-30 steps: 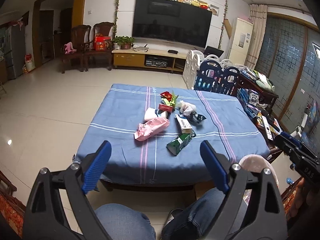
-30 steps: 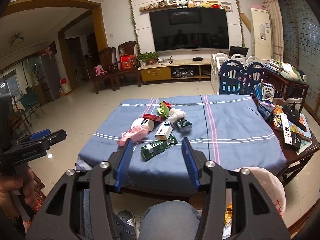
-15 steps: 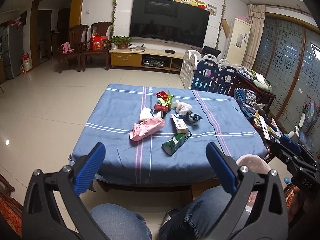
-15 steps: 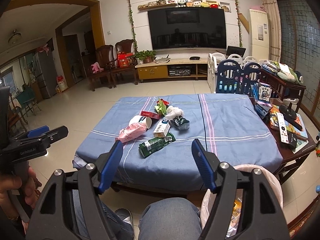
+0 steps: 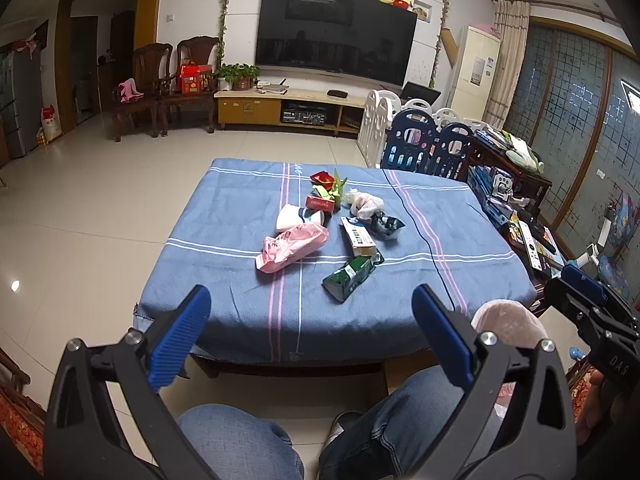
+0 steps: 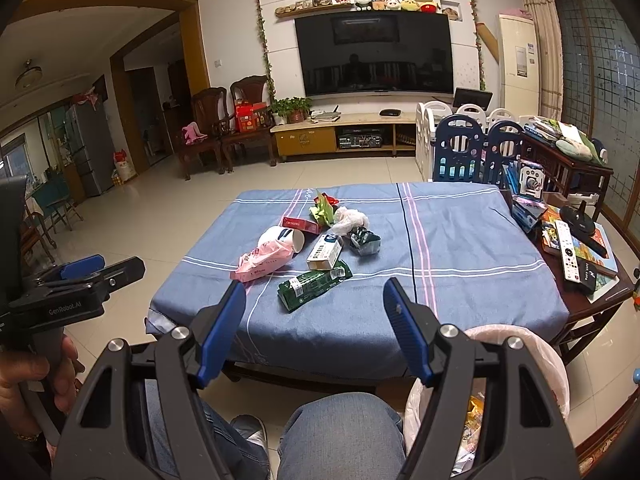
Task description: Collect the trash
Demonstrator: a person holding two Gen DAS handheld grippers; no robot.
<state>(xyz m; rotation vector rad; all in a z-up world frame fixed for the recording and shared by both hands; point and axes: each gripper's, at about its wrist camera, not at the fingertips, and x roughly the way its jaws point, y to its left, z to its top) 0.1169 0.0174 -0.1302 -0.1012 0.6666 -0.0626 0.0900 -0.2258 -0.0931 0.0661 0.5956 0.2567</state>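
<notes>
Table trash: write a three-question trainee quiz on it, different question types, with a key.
1. True or false: the green packet lies nearer the person than the white box.
2. The cup is: A upright, B on its side, C in the bin bag.
3. Fill in: both the left gripper and the right gripper hold ____.

Key: 1 true. 2 B. 3 nothing; both are open, short of the table.
</notes>
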